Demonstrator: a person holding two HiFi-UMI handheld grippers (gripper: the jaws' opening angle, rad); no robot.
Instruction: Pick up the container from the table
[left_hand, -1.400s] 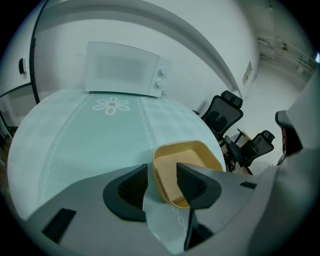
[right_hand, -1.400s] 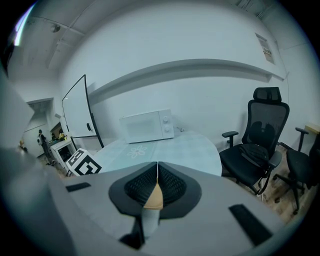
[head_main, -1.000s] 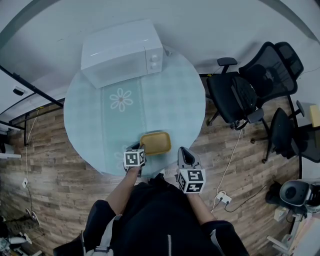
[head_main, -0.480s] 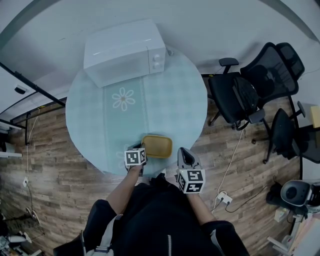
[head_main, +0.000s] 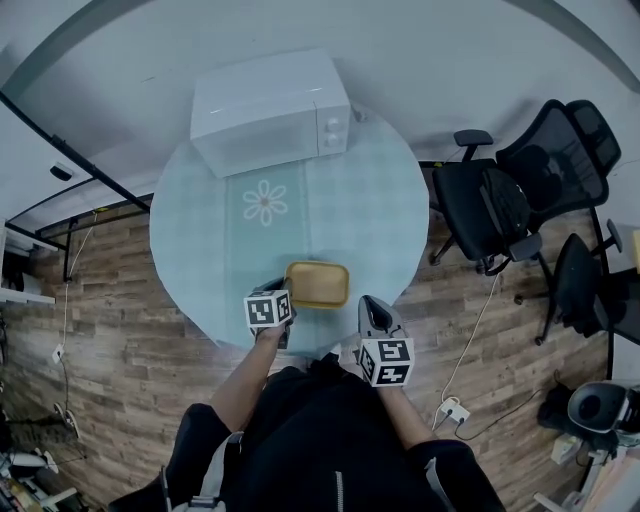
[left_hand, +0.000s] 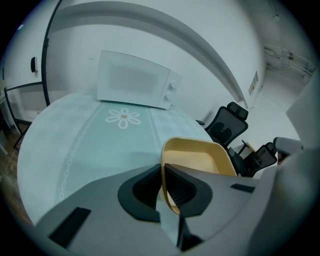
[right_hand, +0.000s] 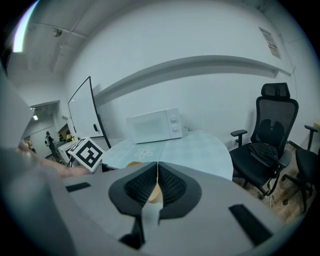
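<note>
Pale-green bench (head_main: 200, 250) below: my left hand-held gripper (left_hand: 162, 175) is clamping the yellow container (head_main: 317, 284) by its rim; my right hand-held gripper (right_hand: 158, 172) is hanging clenched, empty.

You've got 1 round table (head_main: 190, 250), 1 white microwave (head_main: 270, 115), 1 yellow container (head_main: 318, 284), 1 flower print (head_main: 265, 203). 2 grippers in your hands: left gripper (head_main: 279, 291), right gripper (head_main: 372, 306). 2 black office chairs: nearer chair (head_main: 495, 210), farther chair (head_main: 590, 290). 1 power strip (head_main: 455, 411).
</note>
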